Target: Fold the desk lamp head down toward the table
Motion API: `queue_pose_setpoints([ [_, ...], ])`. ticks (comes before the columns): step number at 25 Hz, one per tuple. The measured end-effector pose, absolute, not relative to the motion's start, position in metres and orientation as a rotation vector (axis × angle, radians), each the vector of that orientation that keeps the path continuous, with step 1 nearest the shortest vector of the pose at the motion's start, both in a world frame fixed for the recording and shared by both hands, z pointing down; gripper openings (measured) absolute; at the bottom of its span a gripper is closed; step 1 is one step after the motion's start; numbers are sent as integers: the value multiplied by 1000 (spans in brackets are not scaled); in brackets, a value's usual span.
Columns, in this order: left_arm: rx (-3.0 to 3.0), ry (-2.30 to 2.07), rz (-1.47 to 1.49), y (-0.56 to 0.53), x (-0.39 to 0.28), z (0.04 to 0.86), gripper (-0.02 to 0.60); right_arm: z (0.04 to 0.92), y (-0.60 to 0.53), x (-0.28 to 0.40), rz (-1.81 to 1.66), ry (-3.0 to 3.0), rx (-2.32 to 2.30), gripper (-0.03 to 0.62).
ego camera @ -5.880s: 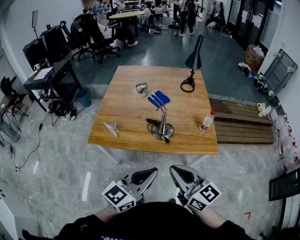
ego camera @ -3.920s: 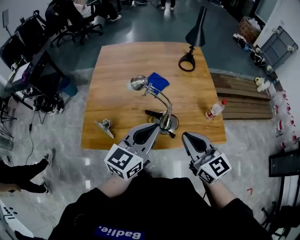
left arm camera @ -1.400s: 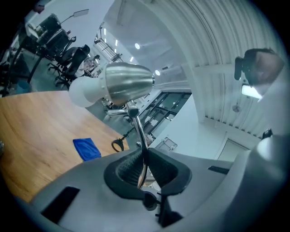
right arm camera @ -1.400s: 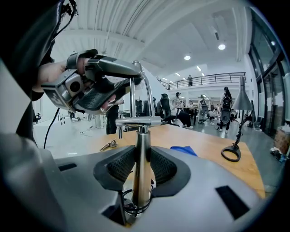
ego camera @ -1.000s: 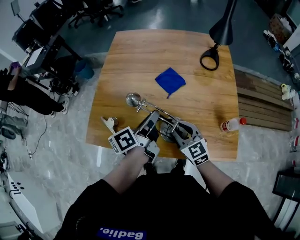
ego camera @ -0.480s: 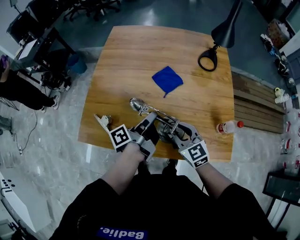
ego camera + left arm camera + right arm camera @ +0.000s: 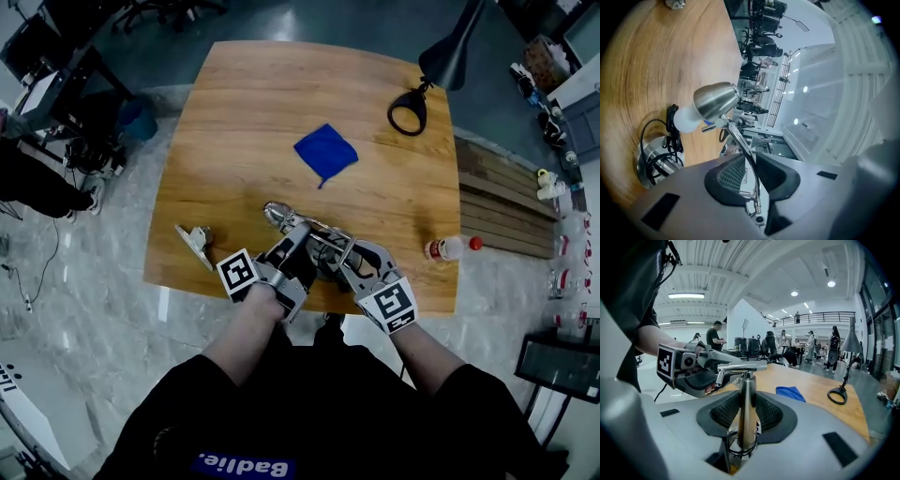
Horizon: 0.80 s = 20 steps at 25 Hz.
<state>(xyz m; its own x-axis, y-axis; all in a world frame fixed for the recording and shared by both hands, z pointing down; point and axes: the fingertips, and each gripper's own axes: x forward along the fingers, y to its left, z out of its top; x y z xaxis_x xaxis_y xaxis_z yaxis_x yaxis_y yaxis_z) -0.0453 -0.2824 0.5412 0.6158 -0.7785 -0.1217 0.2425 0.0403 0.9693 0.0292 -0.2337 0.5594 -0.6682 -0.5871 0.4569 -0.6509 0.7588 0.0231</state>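
Note:
The silver desk lamp stands at the table's near edge. Its head (image 7: 277, 215) is low over the wood, and the bulb (image 7: 686, 119) faces the round base (image 7: 649, 164) with its coiled black cord. My left gripper (image 7: 298, 242) straddles the thin lamp arm (image 7: 745, 150). Its jaws are opening, and the arm runs loose between the pads (image 7: 729, 176). My right gripper (image 7: 352, 258) is shut on the upright lamp post (image 7: 746, 404), just above the base. In the right gripper view the arm (image 7: 740, 366) lies about level atop the post.
A blue cloth (image 7: 325, 152) lies mid-table. A black desk lamp (image 7: 441, 58) with a ring base (image 7: 408, 111) stands at the far right corner. A bottle (image 7: 448, 248) lies near the right edge and a metal clip (image 7: 199, 240) near the left front corner. Wooden slats (image 7: 497, 202) flank the table's right side.
Both grippers came from below the table edge onto the lamp. Over the last second my left gripper sank and rolled with the lamp arm, bringing the head lower. The right gripper stayed on the post.

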Motion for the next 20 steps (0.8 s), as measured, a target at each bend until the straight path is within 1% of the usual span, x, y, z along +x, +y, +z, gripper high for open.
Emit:
queue_pose_setpoints([
  [6,1303,-451,-858,-283,-44,544,74,554,-237,26,188,-2514,958,112],
  [12,1340,-452,-762,-275,-48,540,77,556,-236,27,184,-2472,974,112],
  [14,1358,-436,-744,-268,-54,534,101,557,-237,27,180,-2454,990,112],
  [20,1552,-435,-638,-236,-86,509,101,554,-232,32,187,-2407,1106,117],
])
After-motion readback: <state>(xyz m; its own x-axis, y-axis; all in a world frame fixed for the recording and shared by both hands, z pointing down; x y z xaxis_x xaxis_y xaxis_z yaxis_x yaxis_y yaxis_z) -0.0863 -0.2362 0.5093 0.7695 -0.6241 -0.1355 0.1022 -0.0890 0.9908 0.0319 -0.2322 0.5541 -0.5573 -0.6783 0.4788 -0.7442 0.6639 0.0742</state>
